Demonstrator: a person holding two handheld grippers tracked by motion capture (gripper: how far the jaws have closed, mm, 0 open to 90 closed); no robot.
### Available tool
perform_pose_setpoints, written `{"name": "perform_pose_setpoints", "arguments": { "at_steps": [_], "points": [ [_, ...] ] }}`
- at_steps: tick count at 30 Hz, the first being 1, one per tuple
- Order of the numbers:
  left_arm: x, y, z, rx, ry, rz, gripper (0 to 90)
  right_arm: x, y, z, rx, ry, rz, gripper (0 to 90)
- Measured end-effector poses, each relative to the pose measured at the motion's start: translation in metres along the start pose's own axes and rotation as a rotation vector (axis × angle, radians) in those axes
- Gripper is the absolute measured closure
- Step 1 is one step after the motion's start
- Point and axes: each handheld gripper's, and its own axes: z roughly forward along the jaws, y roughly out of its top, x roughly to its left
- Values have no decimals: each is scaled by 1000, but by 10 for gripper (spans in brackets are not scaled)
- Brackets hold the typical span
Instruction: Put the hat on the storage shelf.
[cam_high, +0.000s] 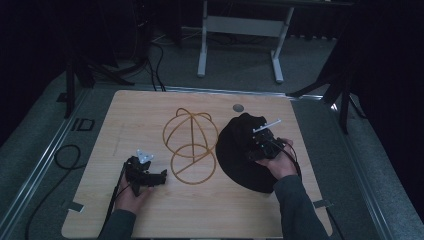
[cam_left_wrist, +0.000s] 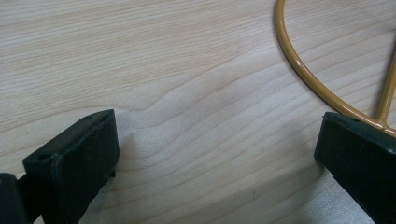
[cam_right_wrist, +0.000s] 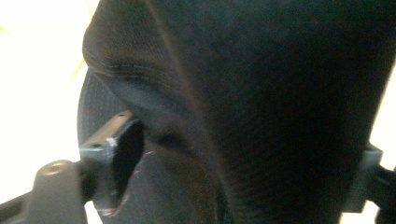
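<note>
Black cap at right-centre of tabletop is straddled by spread right tongs, not yet placed on wire stand; left tongs spread, empty.

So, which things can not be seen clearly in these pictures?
- High view: the right gripper jaws are lost against the black cap; dim light hides any grip.
- Right gripper view: blurred cap fabric hides the table.
- Left gripper view: the picture's edge cuts off the wire stand.
</note>
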Motion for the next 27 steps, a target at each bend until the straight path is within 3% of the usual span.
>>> {"name": "perform_pose_setpoints", "arguments": {
  "at_steps": [1, 2, 5, 7, 9, 13, 18, 27],
  "points": [
    [0, 0, 0, 0, 0, 0, 3, 0, 0, 0, 0, 0, 0, 195],
    [0, 0, 0, 0, 0, 0, 3, -2, 0, 0, 18, 19, 18, 313],
    [0, 0, 0, 0, 0, 0, 3, -4, 1, 0, 35, 39, 27, 472],
    [0, 0, 0, 0, 0, 0, 3, -4, 2, 1, 42, 38, 22, 515],
    [0, 0, 0, 0, 0, 0, 3, -5, 3, 1, 59, 27, -5, 658],
    [0, 0, 0, 0, 0, 0, 3, -6, 5, 1, 81, 29, -25, 805],
    [0, 0, 0, 0, 0, 0, 3, -3, 8, -2, 85, 34, -74, 858],
    [0, 0, 0, 0, 0, 0, 3, -1, 10, -9, 76, 37, -111, 872]
  ]
}}
